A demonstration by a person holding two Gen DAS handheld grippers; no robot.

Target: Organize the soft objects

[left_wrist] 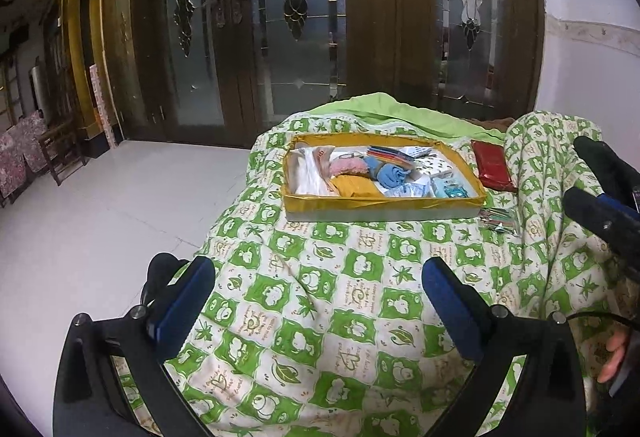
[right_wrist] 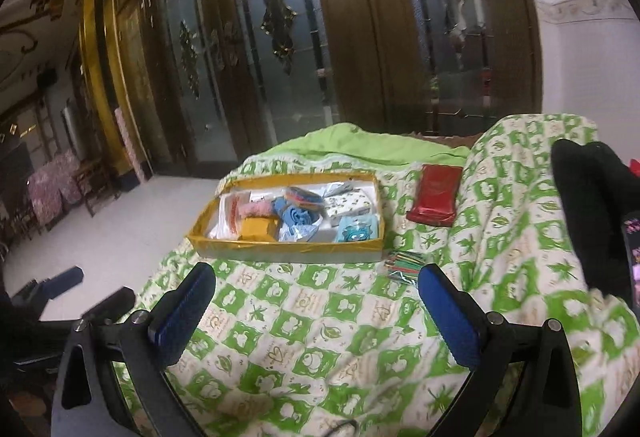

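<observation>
Both grippers are spread wide with nothing in them: the left gripper [left_wrist: 318,279] and right gripper [right_wrist: 316,287] hover over the green-and-white quilt [left_wrist: 320,317]. At 12 o'clock from each sits the shallow yellow-taped box [left_wrist: 384,203], holding the soft stuff: a rolled blue cloth [left_wrist: 394,173], something fluffy and pink [left_wrist: 347,167], a mustard fabric piece [left_wrist: 354,188] and crinkly plastic packets. My guess is they're all light, floppy and squashy, so pinch the roll across its middle. At 2 o'clock lies a glossy red pouch [right_wrist: 436,195], with a bundle of coloured sticks [right_wrist: 404,263] nearer
</observation>
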